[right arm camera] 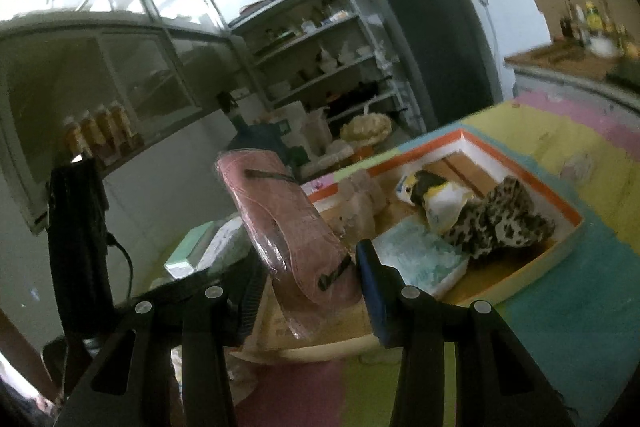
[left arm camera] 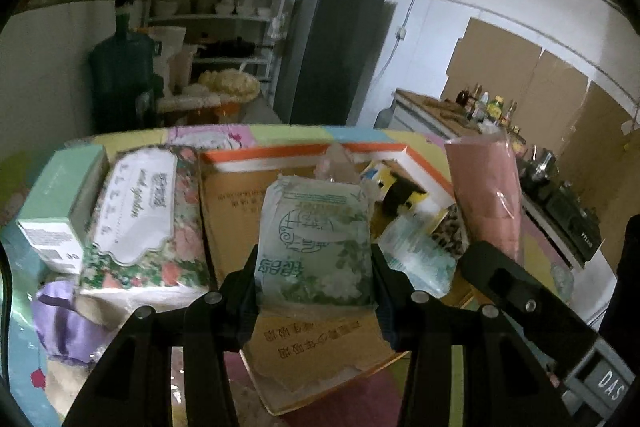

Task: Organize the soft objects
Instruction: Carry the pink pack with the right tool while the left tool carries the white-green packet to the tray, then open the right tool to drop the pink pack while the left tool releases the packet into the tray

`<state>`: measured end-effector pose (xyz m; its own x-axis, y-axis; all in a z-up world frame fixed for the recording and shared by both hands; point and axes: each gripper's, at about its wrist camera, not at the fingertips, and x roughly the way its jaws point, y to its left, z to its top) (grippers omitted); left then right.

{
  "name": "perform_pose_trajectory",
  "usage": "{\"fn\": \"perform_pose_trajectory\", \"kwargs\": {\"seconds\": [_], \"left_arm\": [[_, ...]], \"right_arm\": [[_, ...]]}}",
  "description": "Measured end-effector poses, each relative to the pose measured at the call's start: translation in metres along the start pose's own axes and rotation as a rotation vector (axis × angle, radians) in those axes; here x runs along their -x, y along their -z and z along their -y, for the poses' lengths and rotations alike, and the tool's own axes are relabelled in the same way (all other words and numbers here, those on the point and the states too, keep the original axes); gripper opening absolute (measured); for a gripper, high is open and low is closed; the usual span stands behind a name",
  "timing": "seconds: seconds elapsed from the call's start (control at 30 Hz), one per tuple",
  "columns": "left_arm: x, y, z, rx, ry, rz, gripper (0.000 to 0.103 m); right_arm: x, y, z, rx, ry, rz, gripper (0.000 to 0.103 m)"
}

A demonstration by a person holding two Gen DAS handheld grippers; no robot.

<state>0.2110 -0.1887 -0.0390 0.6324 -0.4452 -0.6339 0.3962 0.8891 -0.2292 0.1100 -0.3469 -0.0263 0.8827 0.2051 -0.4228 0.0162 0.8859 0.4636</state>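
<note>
Both tools loaded above the orange-rimmed box.

My left tool (left arm camera: 314, 267) is clamped on a pale green tissue pack (left arm camera: 316, 239), held upright over the near flap of the orange-rimmed box (left arm camera: 424, 167). My right tool (right arm camera: 310, 275) grips a pink wrapped pack (right arm camera: 288, 223), tilted, at the box's near left corner. Inside the box lie a leopard-print cloth (right arm camera: 500, 219), a yellow-and-black pouch (right arm camera: 428, 191) and another pale tissue pack (right arm camera: 420, 255). A floral tissue pack (left arm camera: 140, 223) sits left of the box on the tabletop (right arm camera: 560, 299).
</note>
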Motion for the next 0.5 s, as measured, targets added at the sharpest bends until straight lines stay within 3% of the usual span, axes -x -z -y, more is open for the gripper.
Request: {"fn": "perform_pose_trajectory", "kwargs": {"seconds": [0.5], "left_arm": [[-0.029,0.009,0.005,0.0,-0.007,-0.087,0.049]], "right_arm": [[-0.035,0.0,0.033,-0.143,-0.044,-0.097,0.046]]}}
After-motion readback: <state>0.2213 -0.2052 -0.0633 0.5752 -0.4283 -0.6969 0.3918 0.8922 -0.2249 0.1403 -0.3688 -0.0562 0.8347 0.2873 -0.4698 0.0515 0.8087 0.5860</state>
